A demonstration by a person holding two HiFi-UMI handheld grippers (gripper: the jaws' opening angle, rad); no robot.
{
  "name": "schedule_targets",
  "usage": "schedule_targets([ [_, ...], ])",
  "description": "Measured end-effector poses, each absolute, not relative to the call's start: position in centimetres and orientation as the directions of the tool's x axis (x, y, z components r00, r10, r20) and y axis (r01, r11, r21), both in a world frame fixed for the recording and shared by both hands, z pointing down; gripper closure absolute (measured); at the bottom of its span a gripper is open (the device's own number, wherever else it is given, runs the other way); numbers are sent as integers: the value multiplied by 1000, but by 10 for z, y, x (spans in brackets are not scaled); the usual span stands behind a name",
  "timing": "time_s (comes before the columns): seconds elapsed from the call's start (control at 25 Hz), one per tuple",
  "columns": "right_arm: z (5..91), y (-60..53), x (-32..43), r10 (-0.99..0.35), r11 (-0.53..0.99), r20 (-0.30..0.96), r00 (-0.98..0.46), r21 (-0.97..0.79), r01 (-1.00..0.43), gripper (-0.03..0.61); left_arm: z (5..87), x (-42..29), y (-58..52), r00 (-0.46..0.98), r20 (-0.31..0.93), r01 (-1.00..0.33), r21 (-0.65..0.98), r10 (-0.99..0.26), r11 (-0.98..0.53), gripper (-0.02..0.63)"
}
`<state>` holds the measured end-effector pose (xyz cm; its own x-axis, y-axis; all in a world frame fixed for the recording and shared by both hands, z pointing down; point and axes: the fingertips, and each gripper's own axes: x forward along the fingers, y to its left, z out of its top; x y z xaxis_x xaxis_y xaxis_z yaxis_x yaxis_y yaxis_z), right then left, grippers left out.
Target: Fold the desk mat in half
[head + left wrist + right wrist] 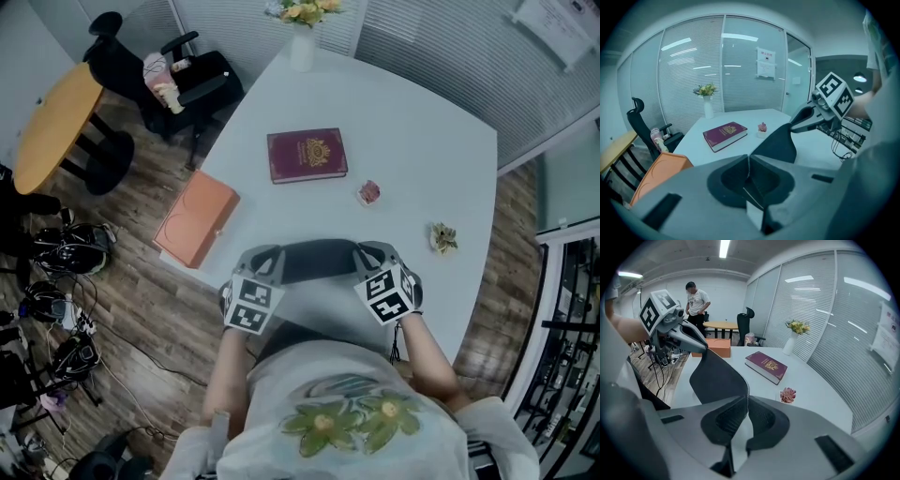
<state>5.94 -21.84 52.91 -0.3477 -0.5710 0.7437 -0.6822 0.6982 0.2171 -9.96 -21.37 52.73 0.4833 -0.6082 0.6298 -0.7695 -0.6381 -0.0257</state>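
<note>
The dark desk mat (319,261) hangs lifted over the near edge of the white table (422,159), stretched between my two grippers. My left gripper (272,260) is shut on the mat's left near corner, and my right gripper (364,255) is shut on its right near corner. In the left gripper view the jaws (748,165) pinch the thin mat edge, and the mat (776,143) curves up to the right gripper (799,124). In the right gripper view the jaws (746,405) clamp the mat (717,378), which runs to the left gripper (701,345).
A maroon book (307,155) lies mid-table, with a small pink potted plant (368,192) and a crumpled scrap (442,237) to its right. A flower vase (302,42) stands at the far edge. An orange box (195,217) overhangs the left edge. A person (697,303) stands in the background.
</note>
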Motion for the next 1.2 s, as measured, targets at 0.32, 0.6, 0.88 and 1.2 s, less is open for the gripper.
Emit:
schedule_targets([
  [0.32,538,-235,58,-560,697,752,-347,201,-688,545,536,-100,-231,482,641,-767,-21,-598,-642,597],
  [0.6,548,-243,58,-546,695,766,-340,186,-695,545,543,-100,-237,471,670,-761,-22,-575,-649,597],
  [0.88,563,-251,58,-519,699,785,-338,163,-696,545,560,-99,-242,452,701,-759,-23,-551,-651,597],
  [1.2,580,-256,61,-485,706,808,-335,136,-696,545,579,-97,-250,440,728,-756,-15,-525,-655,597],
])
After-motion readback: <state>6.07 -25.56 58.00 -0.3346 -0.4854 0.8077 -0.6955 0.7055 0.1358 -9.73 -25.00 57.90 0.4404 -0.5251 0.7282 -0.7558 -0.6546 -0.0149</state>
